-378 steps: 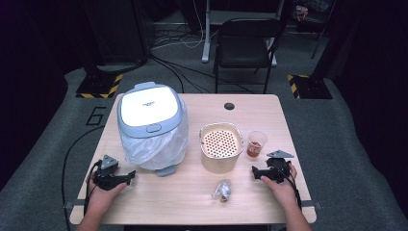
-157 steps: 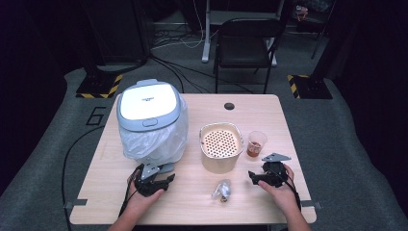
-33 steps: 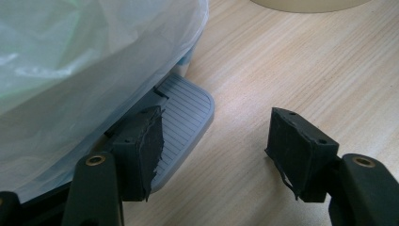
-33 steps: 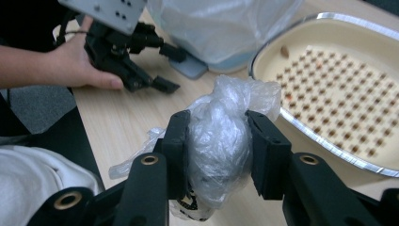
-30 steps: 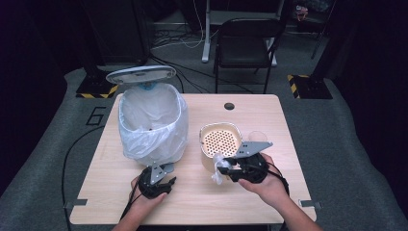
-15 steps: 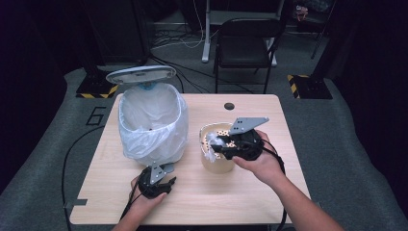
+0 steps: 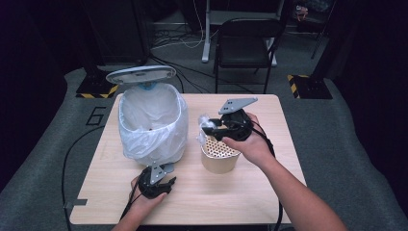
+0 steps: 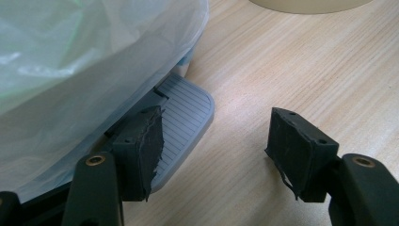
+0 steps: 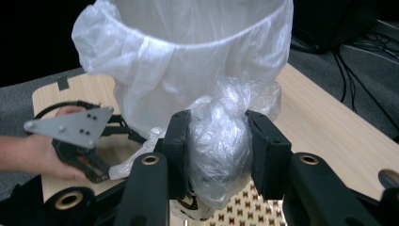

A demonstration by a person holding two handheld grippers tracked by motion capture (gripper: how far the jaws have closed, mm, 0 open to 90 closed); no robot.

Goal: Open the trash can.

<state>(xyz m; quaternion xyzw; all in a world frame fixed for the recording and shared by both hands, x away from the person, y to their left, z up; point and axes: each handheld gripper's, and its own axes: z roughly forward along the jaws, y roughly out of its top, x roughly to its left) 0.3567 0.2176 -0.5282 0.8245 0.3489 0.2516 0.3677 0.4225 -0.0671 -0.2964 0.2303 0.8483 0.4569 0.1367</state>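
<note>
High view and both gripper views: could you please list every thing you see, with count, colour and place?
Bin: one, white bag liner, table left; lid up.
Pedal: one, grey, at bin's foot.
Wrapped bundle: one, clear plastic, between right jaws.
Perforated container: one, beige, table centre.
Table: one, light wood.
Chair: one, black, behind table.
Left gripper: black, open, left pad on pedal.
Right gripper: black, above container.
</note>
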